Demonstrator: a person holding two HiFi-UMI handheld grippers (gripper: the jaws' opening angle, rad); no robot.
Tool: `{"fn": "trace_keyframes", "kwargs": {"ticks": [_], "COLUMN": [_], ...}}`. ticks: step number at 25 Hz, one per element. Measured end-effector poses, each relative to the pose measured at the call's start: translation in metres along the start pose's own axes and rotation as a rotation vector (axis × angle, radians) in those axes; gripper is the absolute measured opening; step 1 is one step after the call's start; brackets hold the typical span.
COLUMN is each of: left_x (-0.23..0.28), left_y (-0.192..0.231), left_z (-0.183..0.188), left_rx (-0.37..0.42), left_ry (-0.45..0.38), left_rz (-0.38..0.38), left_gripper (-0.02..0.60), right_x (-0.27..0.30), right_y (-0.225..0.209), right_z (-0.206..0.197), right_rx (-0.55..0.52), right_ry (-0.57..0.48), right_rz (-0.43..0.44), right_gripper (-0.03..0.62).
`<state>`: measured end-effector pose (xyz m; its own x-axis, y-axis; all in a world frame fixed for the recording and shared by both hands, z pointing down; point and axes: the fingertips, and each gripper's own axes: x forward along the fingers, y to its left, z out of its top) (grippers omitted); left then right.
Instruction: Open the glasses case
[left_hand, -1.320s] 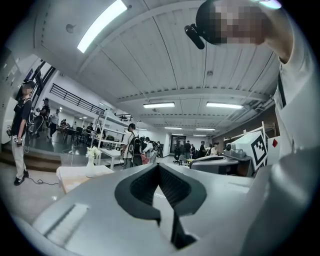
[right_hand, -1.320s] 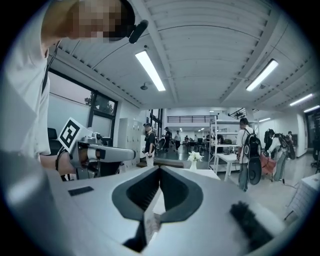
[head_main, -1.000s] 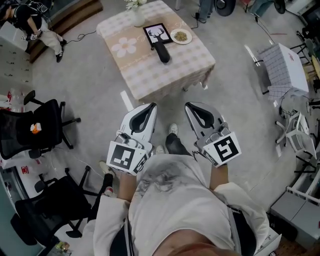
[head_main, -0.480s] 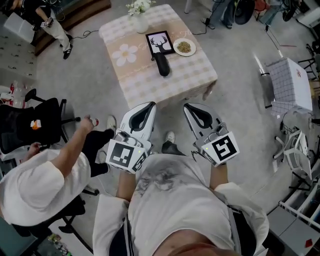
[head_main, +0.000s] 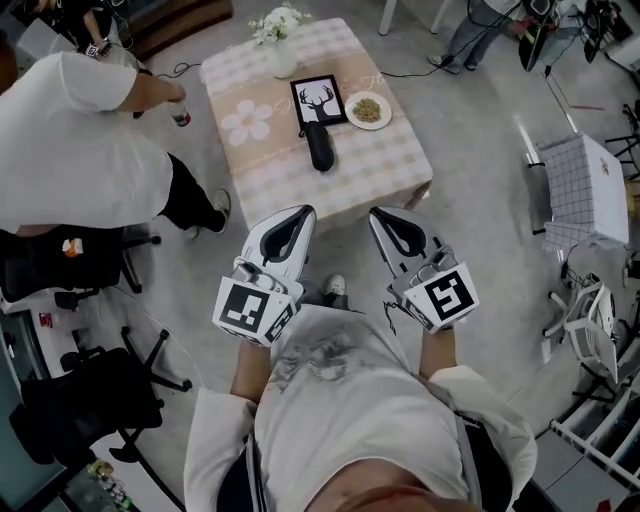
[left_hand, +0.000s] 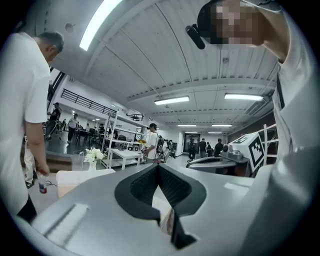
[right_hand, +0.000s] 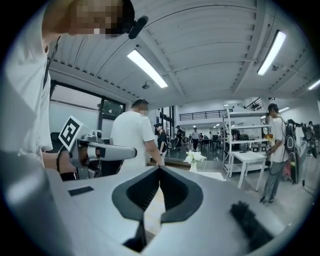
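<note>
Glasses case (head_main: 319, 150) — black, oblong, lid down — lies near the middle of the table (head_main: 400, 160). Left tool (head_main: 304, 212) and right tool (head_main: 377, 213) are held level, short of the table's near edge, well apart from the case. Both have jaws together, nothing between them.

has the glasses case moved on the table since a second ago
No. The glasses case still lies at the near edge of the deer picture, left of the plate, as before.
</note>
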<state>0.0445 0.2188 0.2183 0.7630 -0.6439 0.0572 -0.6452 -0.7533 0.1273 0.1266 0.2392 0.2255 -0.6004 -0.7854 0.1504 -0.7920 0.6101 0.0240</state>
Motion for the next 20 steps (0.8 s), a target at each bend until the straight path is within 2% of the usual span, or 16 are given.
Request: {"fn": "trace_keyframes", "kwargs": {"ticks": [7, 14, 20], "left_x": [0.026, 0.068, 0.102], "left_y": [0.011, 0.033, 0.061], "left_z": [-0.014, -0.009, -0.012], "left_rx": [-0.015, -0.014, -0.041], "left_ry": [0.03, 0.021, 0.054], "left_rz": [-0.003, -0.054, -0.099], "left_gripper": [0.005, 0.005, 0.005], "right_x": [0.019, 0.04, 0.071], "right_y": [-0.02, -0.052, -0.079], "right_z": [-0.012, -0.011, -0.012], "right_rx": [0.009, 0.01, 0.016], "right_ry": [0.026, 0.036, 0.071], "right_rz": [0.017, -0.021, -0.036], "right_gripper": [0.017, 0.017, 0.017]}}
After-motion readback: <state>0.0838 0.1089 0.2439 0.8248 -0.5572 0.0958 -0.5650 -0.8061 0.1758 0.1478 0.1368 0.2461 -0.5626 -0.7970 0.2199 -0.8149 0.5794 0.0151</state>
